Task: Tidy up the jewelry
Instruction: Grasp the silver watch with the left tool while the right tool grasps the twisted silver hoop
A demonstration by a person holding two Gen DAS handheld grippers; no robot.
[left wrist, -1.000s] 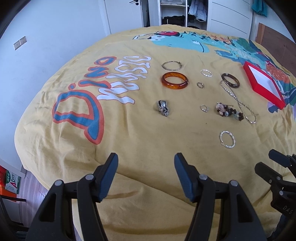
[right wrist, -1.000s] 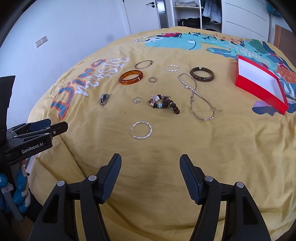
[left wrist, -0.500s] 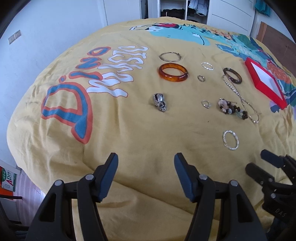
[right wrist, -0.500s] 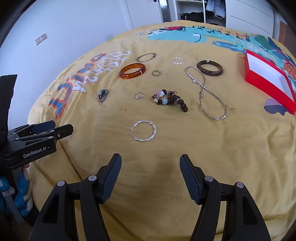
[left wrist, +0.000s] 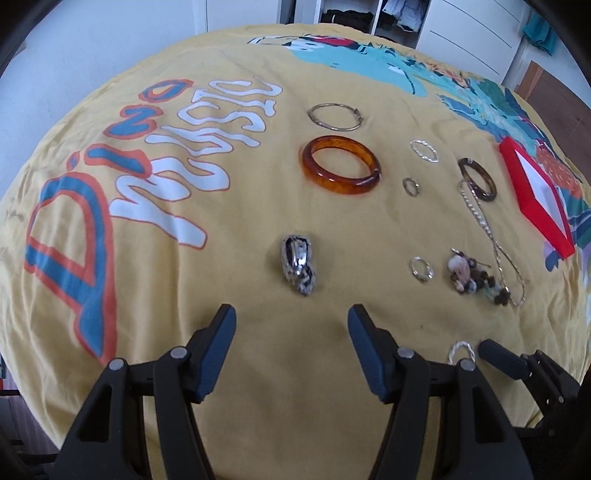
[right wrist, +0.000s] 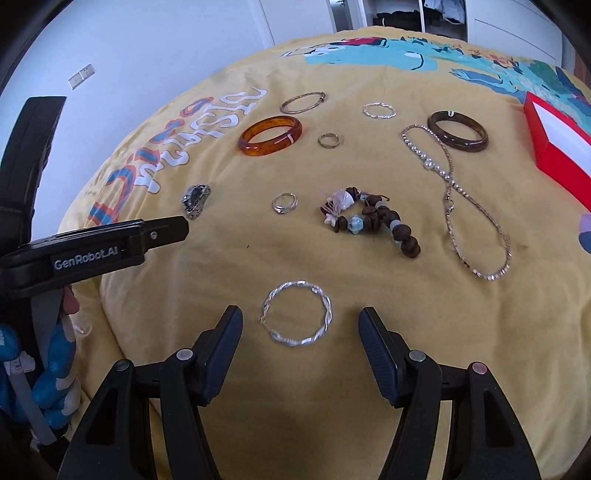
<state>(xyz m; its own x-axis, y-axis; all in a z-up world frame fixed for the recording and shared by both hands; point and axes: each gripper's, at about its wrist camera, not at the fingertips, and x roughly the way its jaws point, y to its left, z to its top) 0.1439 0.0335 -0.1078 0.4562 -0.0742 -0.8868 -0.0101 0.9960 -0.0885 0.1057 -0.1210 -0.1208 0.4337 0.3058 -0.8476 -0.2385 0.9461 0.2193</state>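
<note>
Jewelry lies spread on a yellow printed bedspread (left wrist: 155,280). My left gripper (left wrist: 291,325) is open, just short of a dark silver brooch (left wrist: 298,264). An amber bangle (left wrist: 340,169) and a thin metal hoop (left wrist: 335,116) lie beyond it. My right gripper (right wrist: 300,330) is open, with a twisted silver bracelet (right wrist: 298,317) lying loose between its fingertips. Farther on are a small ring (right wrist: 284,202), a beaded bracelet (right wrist: 371,219), a silver chain (right wrist: 458,199), a brown bangle (right wrist: 458,131) and a red box (right wrist: 557,144) with a white inside.
The left gripper's arm (right wrist: 99,247) crosses the left side of the right wrist view, with a gloved hand (right wrist: 55,373) under it. The bed drops off at left toward a white wall (right wrist: 147,44). A wardrobe (left wrist: 373,14) stands behind the bed.
Both grippers have moved forward and down toward the bedspread. The brooch now lies close ahead of the left gripper, and the twisted bracelet has come between the right fingertips.
</note>
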